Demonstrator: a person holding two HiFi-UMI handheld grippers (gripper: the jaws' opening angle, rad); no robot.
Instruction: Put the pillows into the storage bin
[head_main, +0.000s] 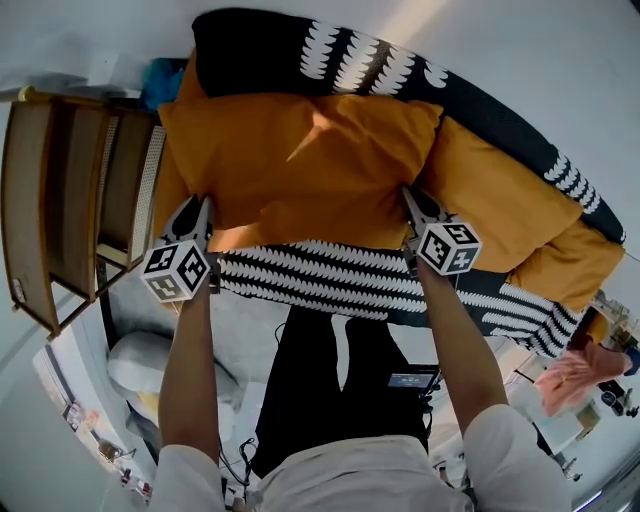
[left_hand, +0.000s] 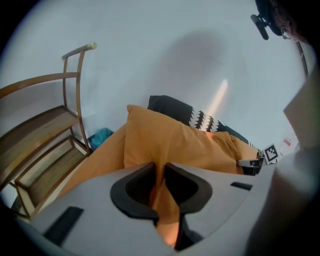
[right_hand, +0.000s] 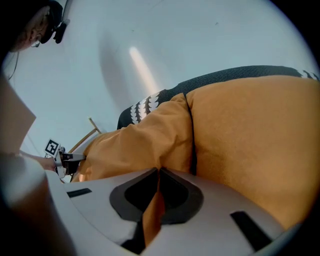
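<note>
An orange pillow (head_main: 300, 165) lies on top of a pile of pillows. My left gripper (head_main: 205, 218) is shut on the fabric at its near left corner, and my right gripper (head_main: 411, 205) is shut on its near right corner. In the left gripper view the orange pillow (left_hand: 170, 140) runs away from the left gripper (left_hand: 161, 169), with a fold of cloth pinched between the jaws. The right gripper view shows the right gripper (right_hand: 158, 173) clamped on a thin orange fold of the same pillow (right_hand: 145, 142). No storage bin is in view.
A second orange pillow (head_main: 500, 195) lies to the right, and a black pillow with white marks (head_main: 330, 55) lies behind. A black-and-white striped pillow (head_main: 330, 278) lies under the near edge. A wooden rack (head_main: 60, 200) stands at the left against the pale wall.
</note>
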